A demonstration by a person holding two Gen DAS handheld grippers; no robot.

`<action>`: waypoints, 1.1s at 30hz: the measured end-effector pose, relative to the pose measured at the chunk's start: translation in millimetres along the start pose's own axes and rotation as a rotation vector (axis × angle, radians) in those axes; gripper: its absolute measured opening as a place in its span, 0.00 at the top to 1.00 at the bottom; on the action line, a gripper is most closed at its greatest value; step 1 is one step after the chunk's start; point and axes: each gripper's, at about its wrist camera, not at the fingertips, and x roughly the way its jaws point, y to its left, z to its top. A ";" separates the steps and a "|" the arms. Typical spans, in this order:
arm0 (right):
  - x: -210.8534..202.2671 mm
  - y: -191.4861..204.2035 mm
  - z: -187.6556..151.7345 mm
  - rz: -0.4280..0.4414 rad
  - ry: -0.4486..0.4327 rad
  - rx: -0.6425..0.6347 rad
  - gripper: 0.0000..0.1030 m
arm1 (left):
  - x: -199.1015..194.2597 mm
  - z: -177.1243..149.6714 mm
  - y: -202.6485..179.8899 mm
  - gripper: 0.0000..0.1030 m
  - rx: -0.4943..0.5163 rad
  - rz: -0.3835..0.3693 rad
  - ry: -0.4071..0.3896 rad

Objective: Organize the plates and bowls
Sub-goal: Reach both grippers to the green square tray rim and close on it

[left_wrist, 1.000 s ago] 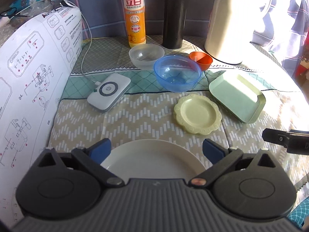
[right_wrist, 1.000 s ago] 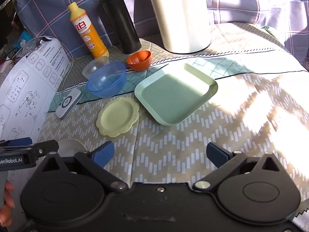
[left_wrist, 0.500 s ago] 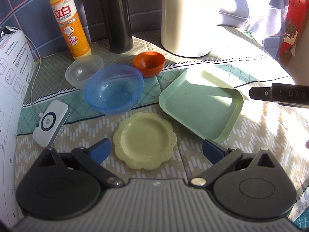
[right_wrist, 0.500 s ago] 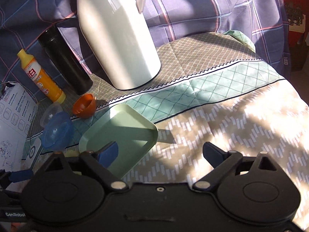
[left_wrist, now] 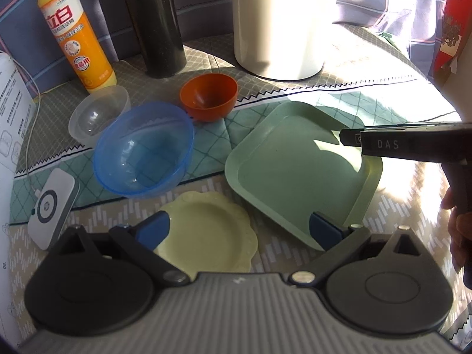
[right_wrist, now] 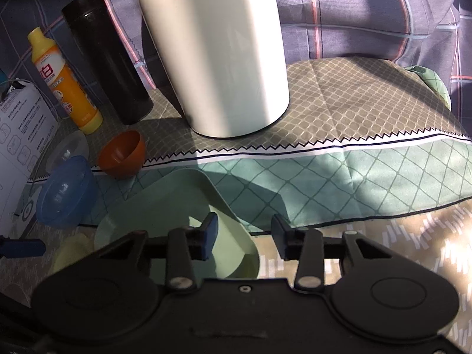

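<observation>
1. Straddling the green tray's (right_wrist: 165, 206) near-right rim, your right gripper (right_wrist: 244, 236) has just been closing; its pads aren't visibly pressing yet.
2. Your left gripper (left_wrist: 239, 230) hangs spread wide above the yellow plate (left_wrist: 206, 236), beside the tray.

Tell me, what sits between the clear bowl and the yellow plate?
The blue bowl does. In the left wrist view it lies right between the clear bowl behind it and the yellow plate in front.
</observation>
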 end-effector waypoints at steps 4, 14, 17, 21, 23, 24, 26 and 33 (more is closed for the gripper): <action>-7.0 -0.3 -10.7 -0.017 0.007 -0.048 0.85 | 4.9 4.6 -11.1 0.00 0.024 -0.013 -0.002; -45.6 -39.4 -41.2 -0.022 0.014 0.036 0.89 | 25.4 17.2 -46.9 0.16 0.109 -0.046 -0.004; -48.3 -42.7 -42.8 -0.018 0.014 0.050 0.88 | 36.6 21.6 -49.2 0.27 0.111 -0.062 0.022; -46.3 -42.7 -40.9 -0.016 0.001 0.078 0.85 | 39.3 28.1 -47.5 0.56 0.082 -0.123 0.014; -43.0 -41.4 -39.6 -0.013 -0.009 0.090 0.83 | 37.1 29.4 -52.5 0.70 0.101 -0.109 0.003; -42.2 -40.7 -39.5 -0.013 -0.017 0.094 0.81 | 36.3 28.8 -54.3 0.71 0.111 -0.109 -0.004; -40.1 -37.3 -39.6 -0.019 -0.036 0.094 0.78 | 37.2 27.4 -54.7 0.70 0.114 -0.109 -0.008; -36.5 -15.2 -46.9 -0.107 -0.088 -0.047 0.77 | 39.4 26.9 -48.9 0.52 0.097 -0.086 -0.021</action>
